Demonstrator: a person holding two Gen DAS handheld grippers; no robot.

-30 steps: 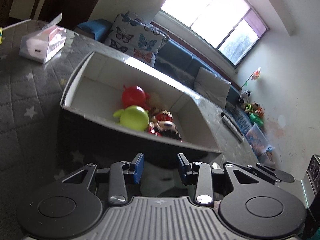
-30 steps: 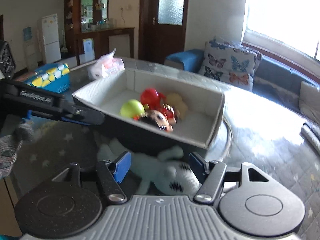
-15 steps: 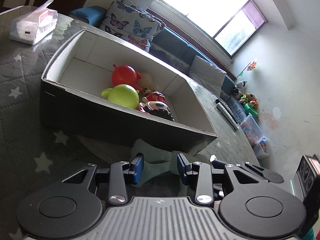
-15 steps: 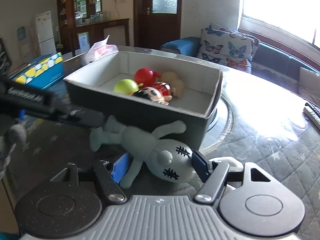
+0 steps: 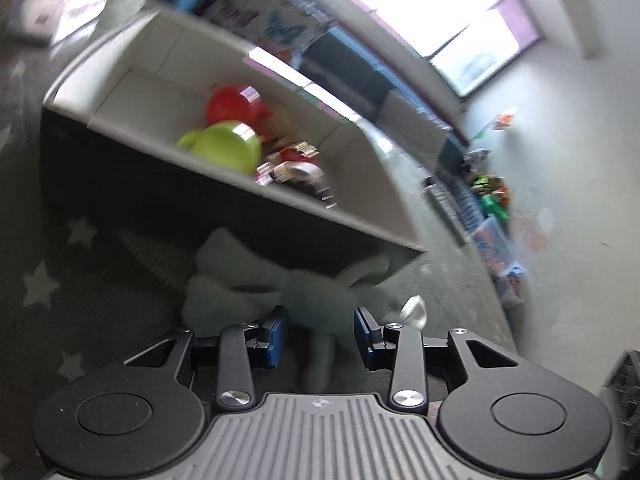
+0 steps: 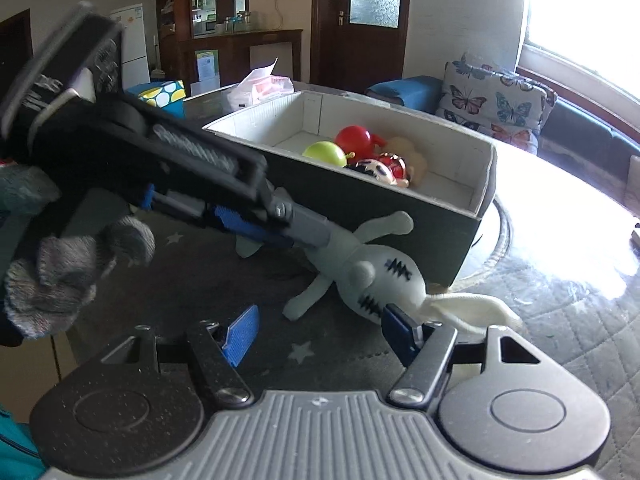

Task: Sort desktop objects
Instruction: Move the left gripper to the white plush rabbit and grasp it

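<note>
a: we have the pale green plush doll [image 6: 372,276] lying on the star-patterned tabletop [image 6: 568,340], right up against the near dark wall of the open box [image 6: 400,216]. its head points towards our right side, one long pale ear trailing off past the right jaw of the right gripper [image 6: 318,330].

b: and our left gripper [image 5: 320,330]?

a: from the left wrist view its jaws stand apart, one on each side of the doll's [image 5: 288,288] body, blurred as it is. we cannot tell whether the pads touch the plush. in the right wrist view the same gripper [image 6: 304,236] reaches in from the left, its tip at the doll's middle, carried by a hand in a grey knitted glove [image 6: 68,276].

b: what about the right jaws?

a: they are closing, but still wide. the right pad sits at the doll's head by the ear; the left pad is well clear over bare tabletop. nothing is gripped there.

b: and inside the box?

a: we see a red ball toy [image 6: 354,140], a yellow-green one [image 6: 325,153] just beside it, and a small heap of figures [image 6: 384,170] touching them, all near the middle of the white floor. behind the box a tissue pack [image 6: 260,88] lies on the tabletop.
</note>
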